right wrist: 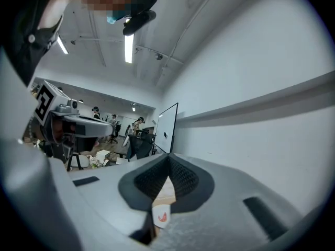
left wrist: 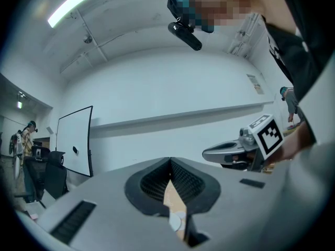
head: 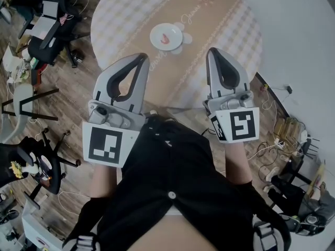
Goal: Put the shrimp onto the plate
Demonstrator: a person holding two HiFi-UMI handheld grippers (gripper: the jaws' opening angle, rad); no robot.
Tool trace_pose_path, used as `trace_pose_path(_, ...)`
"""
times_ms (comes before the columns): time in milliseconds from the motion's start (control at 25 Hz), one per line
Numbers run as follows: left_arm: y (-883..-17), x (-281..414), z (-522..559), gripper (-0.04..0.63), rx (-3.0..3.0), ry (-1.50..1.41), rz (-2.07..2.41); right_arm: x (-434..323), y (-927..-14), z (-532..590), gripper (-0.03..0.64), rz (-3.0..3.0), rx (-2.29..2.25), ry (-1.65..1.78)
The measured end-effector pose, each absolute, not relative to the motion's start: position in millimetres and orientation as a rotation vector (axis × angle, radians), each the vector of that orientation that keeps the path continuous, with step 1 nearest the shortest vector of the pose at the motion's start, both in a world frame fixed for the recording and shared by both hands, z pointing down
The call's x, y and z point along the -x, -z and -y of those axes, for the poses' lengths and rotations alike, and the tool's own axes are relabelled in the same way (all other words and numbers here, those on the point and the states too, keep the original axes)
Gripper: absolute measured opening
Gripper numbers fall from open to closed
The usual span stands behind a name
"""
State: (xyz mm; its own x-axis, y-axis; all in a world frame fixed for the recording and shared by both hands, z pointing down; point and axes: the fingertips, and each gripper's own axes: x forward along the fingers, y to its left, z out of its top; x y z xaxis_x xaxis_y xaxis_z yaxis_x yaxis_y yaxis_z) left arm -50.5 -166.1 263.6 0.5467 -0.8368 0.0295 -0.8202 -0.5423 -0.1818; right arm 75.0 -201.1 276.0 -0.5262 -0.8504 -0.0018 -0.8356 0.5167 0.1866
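A small red shrimp lies on a white plate near the middle of the round table with its beige and checked cloth. Both grippers are held up over the near edge of the table, short of the plate. My left gripper is shut and empty, its tips touching. My right gripper is likewise shut with nothing in it. In the right gripper view the plate with the shrimp shows through the gap below the closed jaws. In the left gripper view only a bit of the plate shows.
Office chairs and boxes crowd the wooden floor left of the table, with cables and clutter at the right. A whiteboard stands in the room, and people stand far off.
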Motion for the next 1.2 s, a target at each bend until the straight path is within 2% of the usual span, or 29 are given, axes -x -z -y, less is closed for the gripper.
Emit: trace_pose_path(1200, -269.8, 49.6, 169.1, 0.003, 2.648, 0.163, -1.431, -58.0, -280.9, 196.8, 0.002, 2.664, -1.428, 0.233)
